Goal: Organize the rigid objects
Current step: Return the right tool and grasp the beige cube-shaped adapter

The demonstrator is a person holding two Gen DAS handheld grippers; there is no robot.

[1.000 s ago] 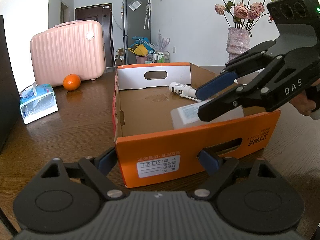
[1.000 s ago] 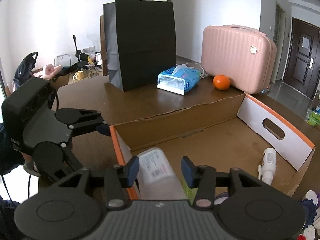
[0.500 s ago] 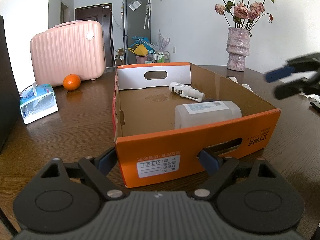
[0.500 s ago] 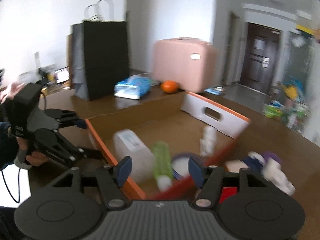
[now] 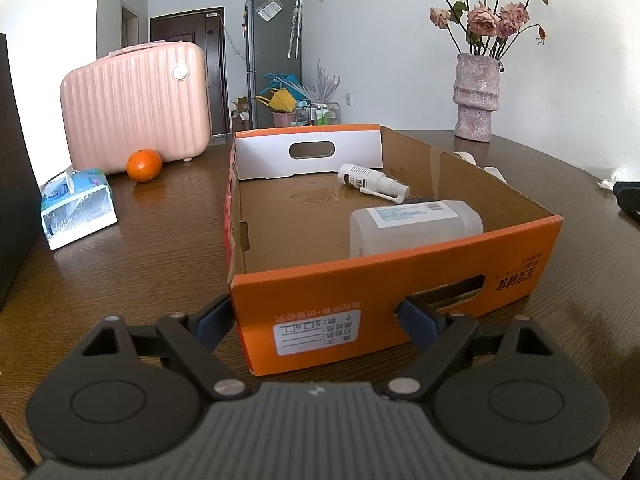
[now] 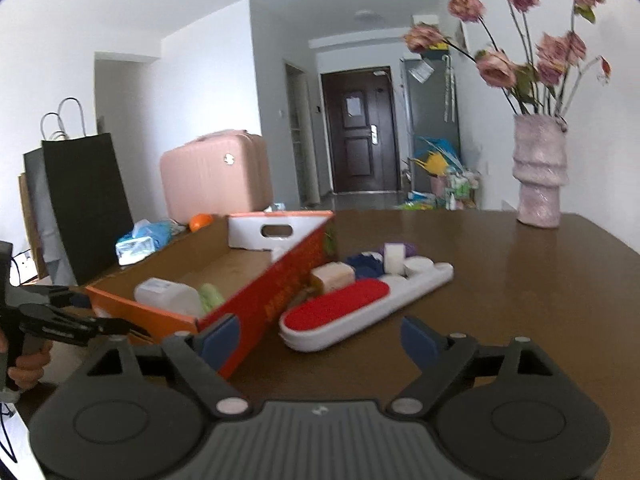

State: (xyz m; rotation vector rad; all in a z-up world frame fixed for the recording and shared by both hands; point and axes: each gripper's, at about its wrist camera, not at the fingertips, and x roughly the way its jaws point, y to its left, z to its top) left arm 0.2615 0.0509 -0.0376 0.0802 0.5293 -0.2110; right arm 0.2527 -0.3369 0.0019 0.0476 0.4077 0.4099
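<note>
Inside the cardboard box (image 5: 400, 280), against its near orange wall, the translucent plastic bottle (image 5: 414, 228) now lies on its side, where a second ago it was between my right gripper's pads above that wall; beside it toward the far end lies the white spray bottle (image 5: 372, 182), unmoved; I judge one more item stowed and the drop complete.

My right gripper (image 6: 320, 334) has swung away from the box to face the loose items on the table (image 6: 520, 280) beside its long wall; its jaws are opening, wide apart, with nothing between the pads; ahead of them lies a white brush with a red pad (image 6: 360, 308), and beyond it a cluster of small pieces too blurred to name; the brush looks the likely next pick, though that is my judgement only.

My left gripper (image 5: 316, 322) has kept its place at the near wall; its right pad sits in the handle cut-out, its left pad just outside the box corner; whether the pads actually press the cardboard I cannot tell.
</note>
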